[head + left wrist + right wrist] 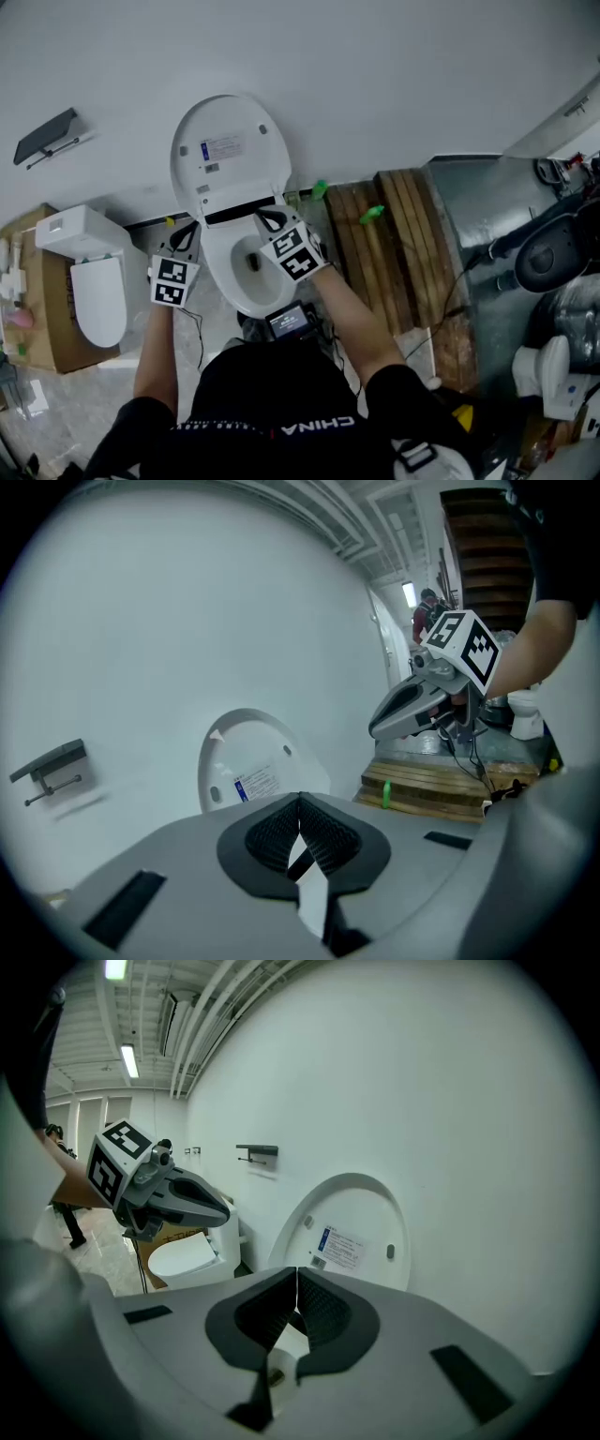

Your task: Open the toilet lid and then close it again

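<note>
Upright toilet lid [230, 155] just beyond right hand-held gripper [271, 221]

The toilet lid [230, 155] is smooth, glossy white plastic with a paper-like printed label [223, 148] on its inner face; the toilet bowl [225, 277] below it is glossy, glazed white. Right of the toilet bowl, the planks [394, 248] are bare, rough wood and the sheet [469, 211] beyond them is dull grey metal; left of it, the box [49, 328] is matt brown cardboard. The wall [375, 75] behind it is smooth, matt white.
</note>
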